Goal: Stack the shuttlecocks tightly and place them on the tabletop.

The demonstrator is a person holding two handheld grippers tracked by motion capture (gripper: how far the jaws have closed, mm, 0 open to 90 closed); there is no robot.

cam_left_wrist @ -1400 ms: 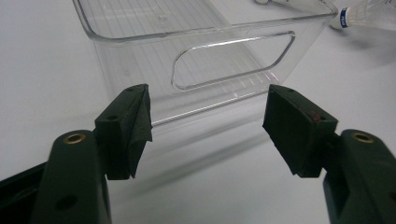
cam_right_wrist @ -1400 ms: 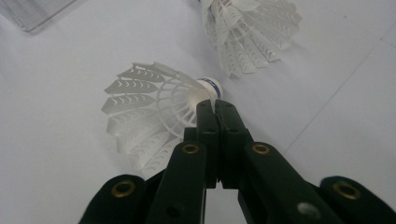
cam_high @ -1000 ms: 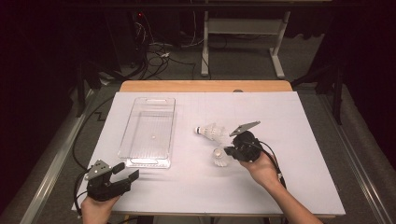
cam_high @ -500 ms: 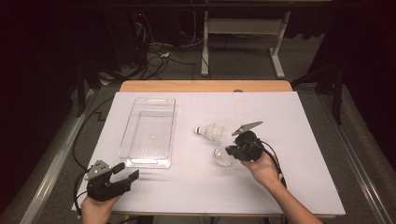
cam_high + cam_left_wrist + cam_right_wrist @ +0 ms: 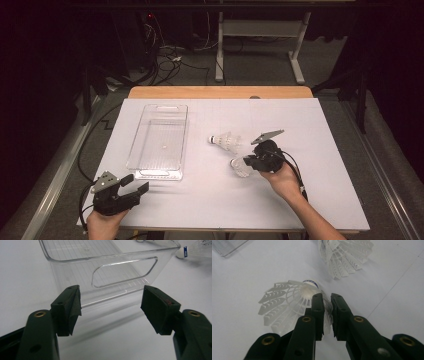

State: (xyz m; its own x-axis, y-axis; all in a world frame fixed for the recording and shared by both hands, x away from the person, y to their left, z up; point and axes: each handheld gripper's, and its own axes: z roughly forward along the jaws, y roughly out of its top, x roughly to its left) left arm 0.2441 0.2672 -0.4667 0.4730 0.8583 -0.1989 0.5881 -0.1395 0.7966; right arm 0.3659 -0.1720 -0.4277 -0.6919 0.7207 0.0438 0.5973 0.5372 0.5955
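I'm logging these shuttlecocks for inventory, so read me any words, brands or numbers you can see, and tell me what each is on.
Blue band on the far shuttlecock, left gripper view: white lettering, too small and blurred to read.
Blue band on the near shuttlecock, right gripper view: print too blurred and foreshortened to read.
Clear plastic bin: no text visible.
White table cover: no text visible.

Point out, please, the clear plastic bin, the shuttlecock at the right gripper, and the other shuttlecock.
clear plastic bin (image 5: 159, 150): high view, on its bare floor.
shuttlecock at the right gripper (image 5: 284, 305): right gripper view, on its white skirt.
other shuttlecock (image 5: 226, 141): high view, on its skirt.
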